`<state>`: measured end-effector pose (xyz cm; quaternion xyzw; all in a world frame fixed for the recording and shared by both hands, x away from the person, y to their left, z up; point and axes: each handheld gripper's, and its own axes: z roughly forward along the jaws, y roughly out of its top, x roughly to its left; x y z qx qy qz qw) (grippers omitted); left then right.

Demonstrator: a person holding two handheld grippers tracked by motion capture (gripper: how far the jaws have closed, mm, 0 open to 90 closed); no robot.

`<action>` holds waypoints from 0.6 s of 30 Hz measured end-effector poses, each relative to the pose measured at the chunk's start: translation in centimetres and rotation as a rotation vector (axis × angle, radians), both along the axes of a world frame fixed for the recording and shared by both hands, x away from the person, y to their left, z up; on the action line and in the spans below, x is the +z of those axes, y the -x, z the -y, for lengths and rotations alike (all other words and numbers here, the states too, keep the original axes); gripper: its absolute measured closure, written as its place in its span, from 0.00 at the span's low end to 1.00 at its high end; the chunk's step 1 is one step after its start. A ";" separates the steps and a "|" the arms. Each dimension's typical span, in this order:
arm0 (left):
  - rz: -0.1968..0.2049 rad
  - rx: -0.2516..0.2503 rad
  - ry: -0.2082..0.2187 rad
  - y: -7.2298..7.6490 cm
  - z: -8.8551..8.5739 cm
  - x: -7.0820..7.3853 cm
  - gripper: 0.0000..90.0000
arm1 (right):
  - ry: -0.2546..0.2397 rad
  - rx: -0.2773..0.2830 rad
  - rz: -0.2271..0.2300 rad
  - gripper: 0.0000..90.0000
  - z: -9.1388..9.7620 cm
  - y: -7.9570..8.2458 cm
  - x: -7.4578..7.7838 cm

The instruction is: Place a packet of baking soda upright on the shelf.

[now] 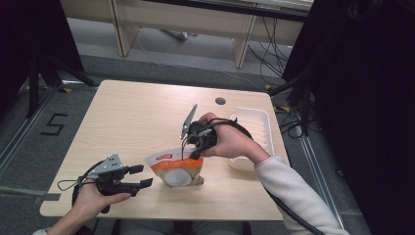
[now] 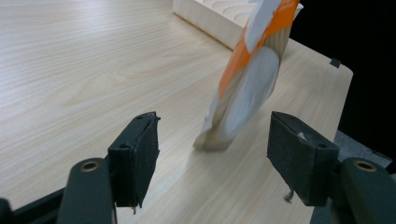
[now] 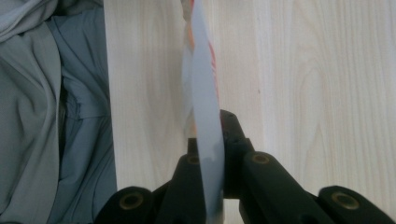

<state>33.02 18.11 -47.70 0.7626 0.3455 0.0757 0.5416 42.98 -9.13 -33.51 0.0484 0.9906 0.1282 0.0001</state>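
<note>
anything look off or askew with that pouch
Yes: the orange-and-white pouch leans tilted, hanging from the right gripper pinching its top edge, its bottom corner just on the table. No spill or damage visible.

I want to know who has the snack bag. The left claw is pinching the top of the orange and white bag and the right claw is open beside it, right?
Not quite, the claws are swapped. The right claw is pinching the top of the orange and white bag, as the right gripper view shows. The left claw is open beside it, as the high view shows.
</note>
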 end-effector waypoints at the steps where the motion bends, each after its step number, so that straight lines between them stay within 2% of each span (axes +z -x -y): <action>1: 0.000 0.000 0.000 0.0 0.0 0.0 0.36 | 0.000 0.000 0.000 1.00 0.0 0.0 0.0; 3: -0.005 -0.001 -0.002 -0.1 -0.1 -0.2 0.36 | 0.002 0.013 0.009 1.00 0.1 -0.3 0.3; 4: -0.017 0.007 -0.001 -0.1 0.0 -0.3 0.35 | 0.021 -0.003 0.009 1.00 0.2 -0.4 0.6; 6: -0.012 0.006 -0.010 -0.2 -0.1 -0.3 0.35 | 0.027 -0.016 0.007 1.00 0.3 -0.4 0.9; 7: -0.027 0.021 -0.008 -0.2 -0.1 -0.4 0.35 | 0.030 -0.024 0.010 1.00 0.4 -0.5 1.1; 8: -0.018 0.016 -0.015 -0.3 -0.2 -0.4 0.35 | 0.034 -0.028 0.009 1.00 0.5 -0.5 1.3; 9: -0.018 0.016 -0.015 -0.3 -0.2 -0.4 0.35 | 0.034 -0.007 0.020 1.00 0.6 -0.9 1.4; 10: -0.018 0.020 -0.015 -0.4 -0.2 -0.4 0.35 | 0.038 -0.024 0.019 1.00 0.8 -0.9 1.6; 13: -0.022 0.019 -0.014 -0.4 -0.2 -0.5 0.35 | 0.032 -0.039 0.030 1.00 1.2 -1.2 2.0; 15: -0.025 0.019 -0.013 -0.4 -0.1 -0.5 0.35 | 0.019 -0.028 0.041 1.00 1.5 -1.4 2.2; 17: -0.028 0.023 -0.013 -0.4 -0.1 -0.5 0.35 | 0.028 -0.038 0.031 1.00 1.6 -1.5 2.4; 18: -0.024 0.023 -0.016 -0.4 -0.2 -0.5 0.35 | 0.018 -0.037 0.044 1.00 2.0 -1.7 2.7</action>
